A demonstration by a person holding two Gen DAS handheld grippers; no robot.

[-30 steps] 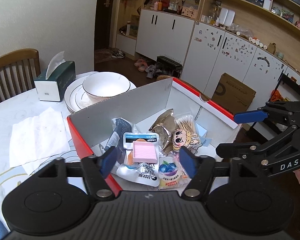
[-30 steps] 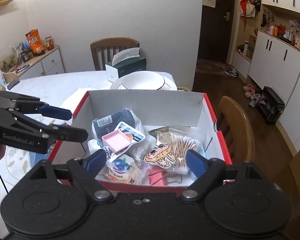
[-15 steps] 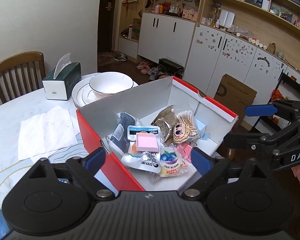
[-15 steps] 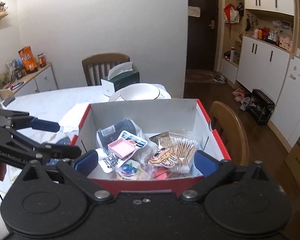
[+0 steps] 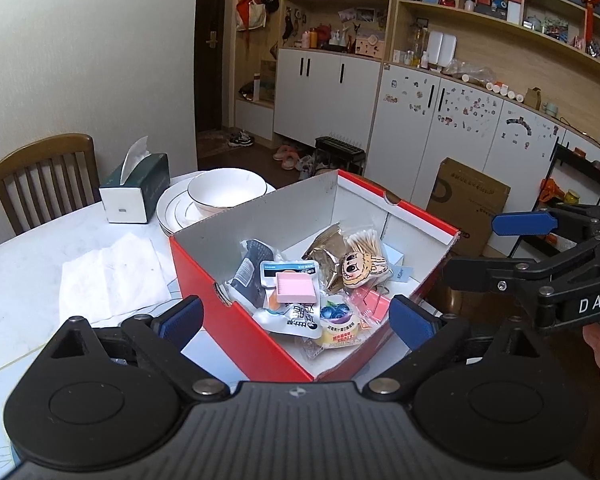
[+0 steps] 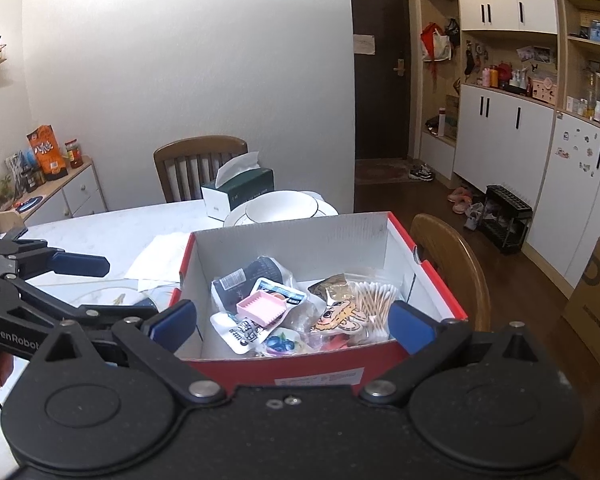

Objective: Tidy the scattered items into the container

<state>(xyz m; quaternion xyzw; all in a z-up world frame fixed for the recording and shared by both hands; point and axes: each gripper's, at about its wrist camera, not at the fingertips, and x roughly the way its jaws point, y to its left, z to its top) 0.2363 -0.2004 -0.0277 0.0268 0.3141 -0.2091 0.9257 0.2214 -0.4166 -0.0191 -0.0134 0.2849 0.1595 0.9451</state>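
Both grippers now sit farther back from the red box (image 5: 236,332) than a second ago. The left gripper (image 5: 296,318), whose blue pads earlier stood over the packets inside, now has its jaws spread wide, the left pad out over the table and the right pad near the box's front corner, with the whole box ahead of them. The right gripper (image 6: 292,322) likewise has wider jaws, its pads now flanking the near wall of the box, with nothing held between them.
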